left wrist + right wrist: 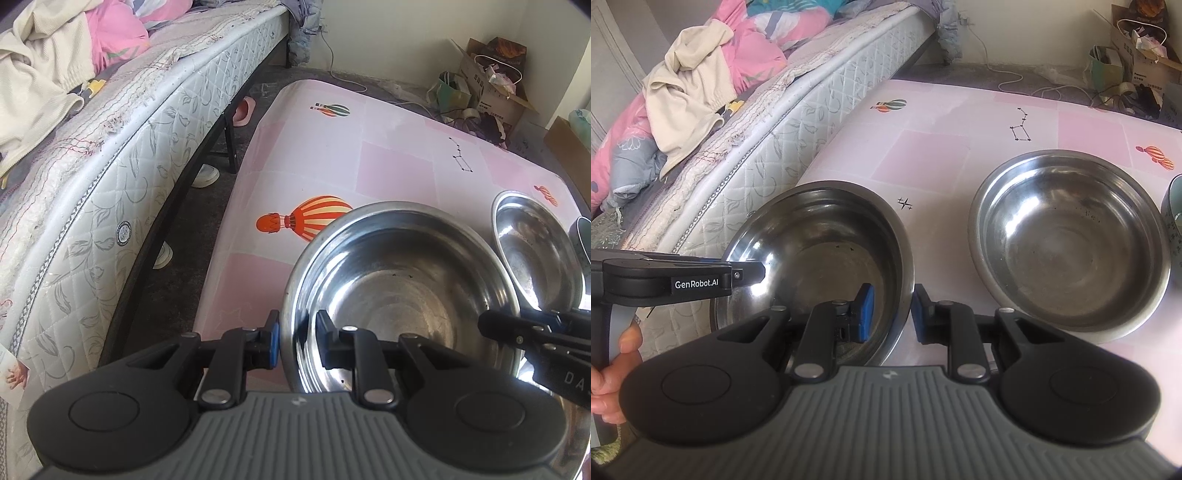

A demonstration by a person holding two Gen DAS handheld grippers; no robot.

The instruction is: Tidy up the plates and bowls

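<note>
A large steel bowl (pixel 399 288) is held between both grippers above the pink balloon-print table (pixel 332 147). My left gripper (pixel 298 328) is shut on its near-left rim, one finger outside and one inside. My right gripper (pixel 892 308) is shut on the same bowl's (pixel 827 251) right rim, its blue pads (pixel 866 314) pressing the wall. In the right wrist view the left gripper (pixel 750 274) comes in from the left onto the rim, with a hand on its handle. A second steel bowl (pixel 1071 243) rests on the table to the right. The rim of a pale green bowl (pixel 1174 210) shows at the right edge.
A bed with a quilted mattress (pixel 147 155) and heaped bedding (pixel 701 74) runs along the table's left side. Shoes (pixel 205 175) lie under it. Cardboard boxes and bags (pixel 491 77) with cables stand on the floor beyond the far right corner.
</note>
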